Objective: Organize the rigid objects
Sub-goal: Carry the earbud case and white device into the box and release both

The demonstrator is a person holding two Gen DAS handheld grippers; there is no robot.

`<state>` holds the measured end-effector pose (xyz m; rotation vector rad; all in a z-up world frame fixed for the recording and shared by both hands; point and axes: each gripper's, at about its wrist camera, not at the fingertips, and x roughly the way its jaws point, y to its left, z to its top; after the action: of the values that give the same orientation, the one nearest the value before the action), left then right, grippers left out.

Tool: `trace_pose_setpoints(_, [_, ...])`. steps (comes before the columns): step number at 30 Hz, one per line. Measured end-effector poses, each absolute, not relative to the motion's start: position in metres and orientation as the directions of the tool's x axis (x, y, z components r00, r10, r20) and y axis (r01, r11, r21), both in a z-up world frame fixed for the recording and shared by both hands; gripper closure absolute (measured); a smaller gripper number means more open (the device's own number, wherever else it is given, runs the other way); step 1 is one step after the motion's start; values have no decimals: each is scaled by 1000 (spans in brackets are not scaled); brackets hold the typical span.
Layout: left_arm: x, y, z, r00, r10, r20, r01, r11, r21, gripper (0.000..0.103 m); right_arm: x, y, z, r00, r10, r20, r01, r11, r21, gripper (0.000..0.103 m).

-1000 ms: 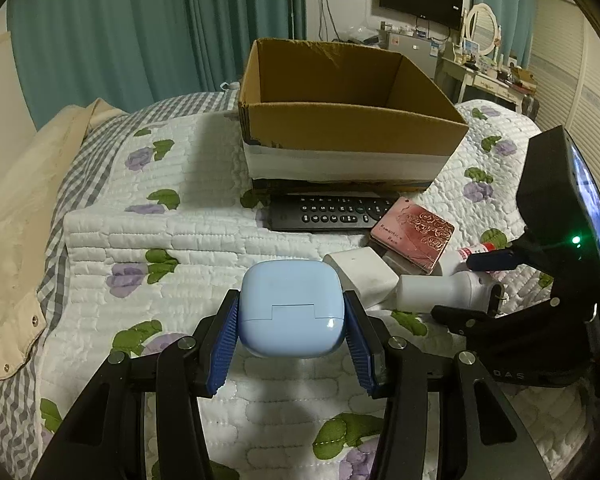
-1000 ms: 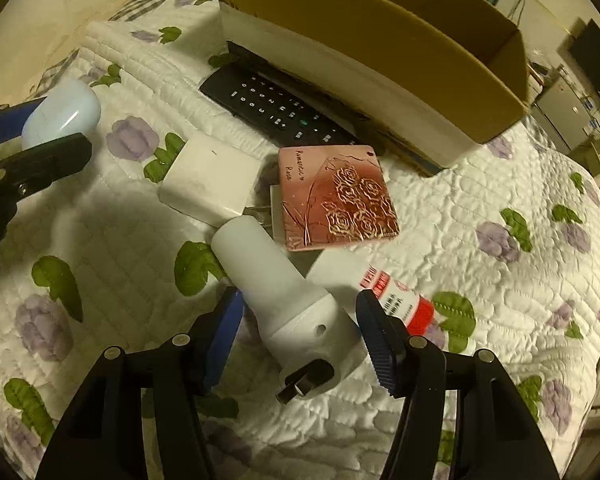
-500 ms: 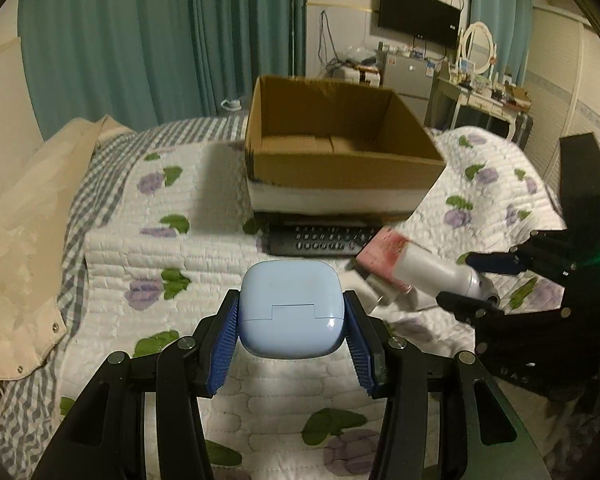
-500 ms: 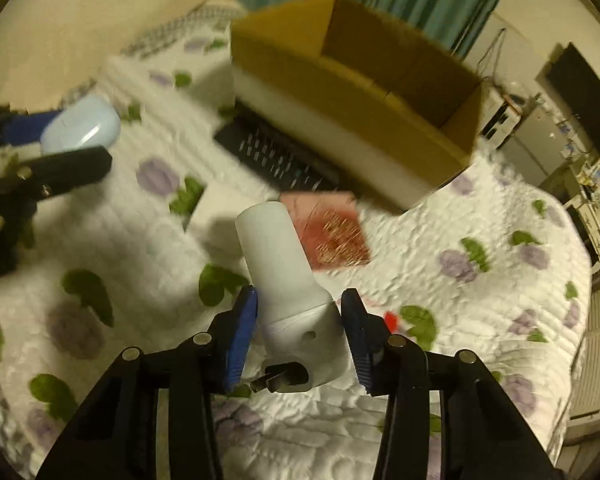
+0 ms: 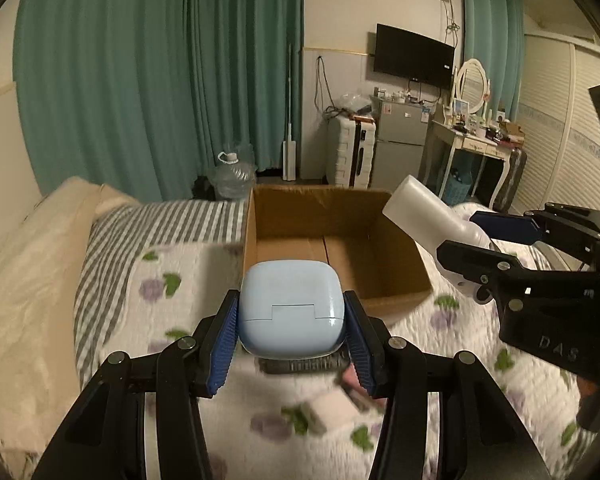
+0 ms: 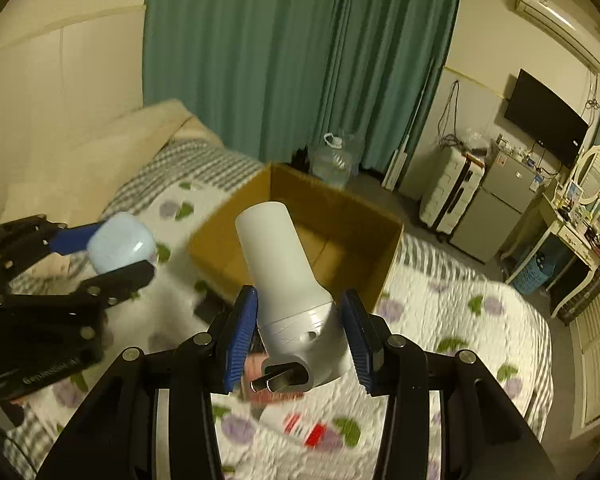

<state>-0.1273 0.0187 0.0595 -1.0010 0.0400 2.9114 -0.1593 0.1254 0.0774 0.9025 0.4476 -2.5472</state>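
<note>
My left gripper (image 5: 291, 334) is shut on a pale blue rounded case (image 5: 291, 306) and holds it up in the air before the open cardboard box (image 5: 332, 240). My right gripper (image 6: 302, 332) is shut on a white plug-in night light (image 6: 290, 292) with two metal prongs, held above the bed near the box (image 6: 300, 236). The night light (image 5: 428, 216) also shows at the right of the left wrist view, over the box's right rim. The blue case (image 6: 120, 246) shows at the left of the right wrist view.
On the quilted floral bed (image 5: 140, 320) lie a black remote (image 5: 300, 364), a pink card (image 5: 354, 384), a white adapter (image 5: 332, 410) and a red-labelled white tube (image 6: 304, 430). Green curtains, a suitcase, a fridge and a dressing table stand beyond the bed.
Both grippers have risen from the bed with their objects and moved toward the box. The right gripper closed on the night light and lifted it.
</note>
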Motion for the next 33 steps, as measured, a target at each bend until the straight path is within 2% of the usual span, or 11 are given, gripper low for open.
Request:
trace_pose_setpoints(8, [-217, 29, 43, -769, -1, -640, -51, -997, 63, 52, -234, 113, 78, -718, -276, -639, 434, -895, -101, 60])
trace_pose_setpoints(16, [-272, 41, -3, -729, -2, -685, -65, -995, 71, 52, -309, 118, 26, -689, -239, -684, 372, -927, -52, 60])
trace_pose_setpoints(23, [-283, 41, -29, -715, 5, -699, -74, -995, 69, 52, -332, 133, -13, -660, -244, -711, 356, -935, -10, 60])
trace_pose_setpoints(26, [-283, 43, -32, -713, 15, -701, -83, -995, 63, 50, -333, 139, -19, -666, -245, -705, 350, -937, -5, 61])
trace_pose_setpoints(29, [-277, 42, -28, -720, 17, -694, -88, -994, 67, 37, -331, 146, -10, -691, -252, -677, 335, -942, 8, 61])
trace_pose_setpoints(31, [-270, 43, -18, -739, 14, -673, -82, -994, 70, 35, -325, 148, 0, -704, -248, -666, 325, -946, 9, 57])
trace_pose_setpoints(33, [-262, 42, -5, -752, 13, -659, -79, -994, 71, 31, -318, 155, 14, -722, -237, -649, 304, -953, 10, 38])
